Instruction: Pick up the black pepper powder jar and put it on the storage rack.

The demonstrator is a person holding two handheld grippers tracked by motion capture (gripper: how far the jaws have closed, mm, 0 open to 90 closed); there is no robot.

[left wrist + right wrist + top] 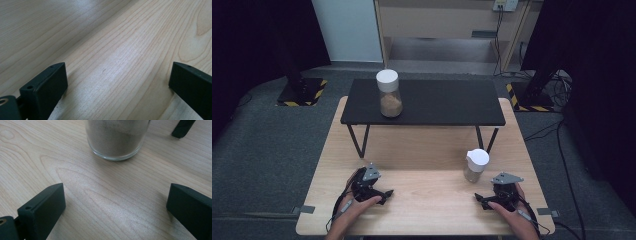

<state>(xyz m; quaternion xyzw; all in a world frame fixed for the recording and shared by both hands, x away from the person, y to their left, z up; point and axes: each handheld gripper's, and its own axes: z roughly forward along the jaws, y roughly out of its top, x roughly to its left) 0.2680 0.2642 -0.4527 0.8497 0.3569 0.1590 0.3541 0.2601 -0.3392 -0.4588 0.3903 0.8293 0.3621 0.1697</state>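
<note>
Small jar (475, 166), white-lidded, sandy fill: unheld, near right gripper (484, 200). Left gripper (384, 194) likewise wide, empty (nothing begun). Next, probably: right reaches forward, straddling glass.

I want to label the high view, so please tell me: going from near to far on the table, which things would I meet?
left gripper and right gripper → small jar → black shelf bearing the tall jar.
</note>
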